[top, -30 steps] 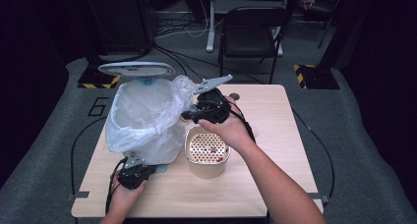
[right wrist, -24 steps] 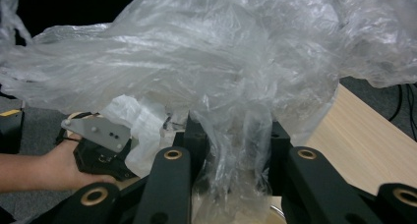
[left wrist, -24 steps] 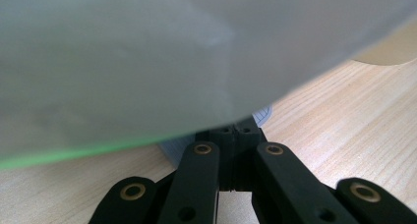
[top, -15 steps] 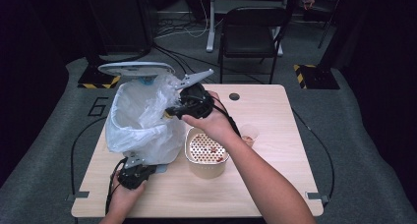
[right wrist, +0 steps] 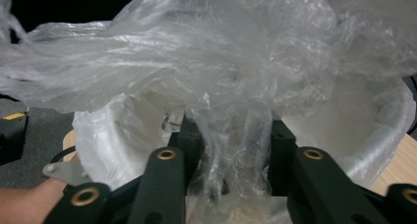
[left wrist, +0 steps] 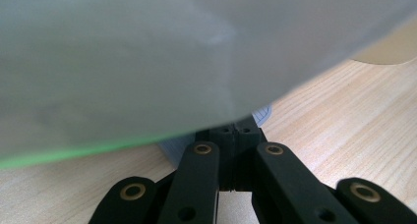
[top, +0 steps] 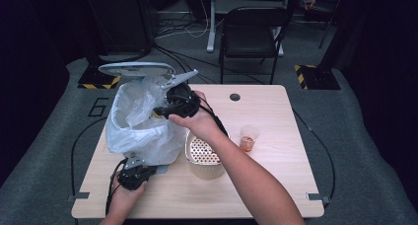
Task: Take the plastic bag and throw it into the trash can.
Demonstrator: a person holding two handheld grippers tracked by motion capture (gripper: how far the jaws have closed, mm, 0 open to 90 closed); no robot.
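Pale wood table (top: 276,185) fills the near ground. At its front edge the left gripper (top: 134,174) rests with jaws together, pinching the foot of the bin (top: 148,156). Beyond, the right gripper (top: 170,108) reaches over the bin's mouth, its jaws just opening, crumpled clear bag (right wrist: 231,135) between them. Perforated container (top: 202,156) and small cup (top: 249,137) sit right.

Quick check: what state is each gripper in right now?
Left gripper: shut, at the foot of the bin, gripping its base as far as can be told.
Right gripper: jaws just been opening, plastic bag film between them, not pressed.
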